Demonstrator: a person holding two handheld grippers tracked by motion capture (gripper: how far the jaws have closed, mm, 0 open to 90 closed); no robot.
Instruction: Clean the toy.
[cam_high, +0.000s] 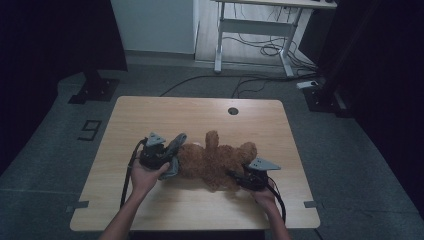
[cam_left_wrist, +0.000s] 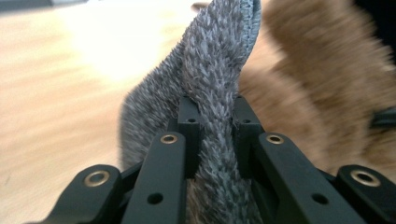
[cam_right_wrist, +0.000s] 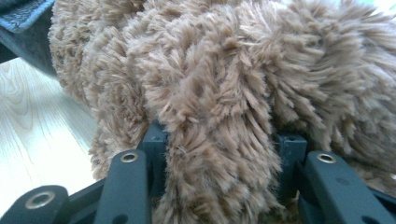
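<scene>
A brown plush teddy bear (cam_high: 215, 160) lies on the wooden table (cam_high: 150, 115), its fur also in the left gripper view (cam_left_wrist: 322, 79) and the right gripper view (cam_right_wrist: 210, 84). A grey fuzzy cloth (cam_high: 174, 152) hangs against the bear's left side. My left gripper (cam_high: 165, 157) is shut on this grey cloth (cam_left_wrist: 215, 93), its jaws pinching a fold. My right gripper (cam_high: 235, 176) is shut on a thick limb of the bear at its lower right, the fur bulging between the jaws.
A round cable hole (cam_high: 233, 111) sits near the table's far edge. Bare tabletop stretches behind and in front of the bear. Beyond the table stand a white desk frame (cam_high: 255, 30) and cables on the grey floor.
</scene>
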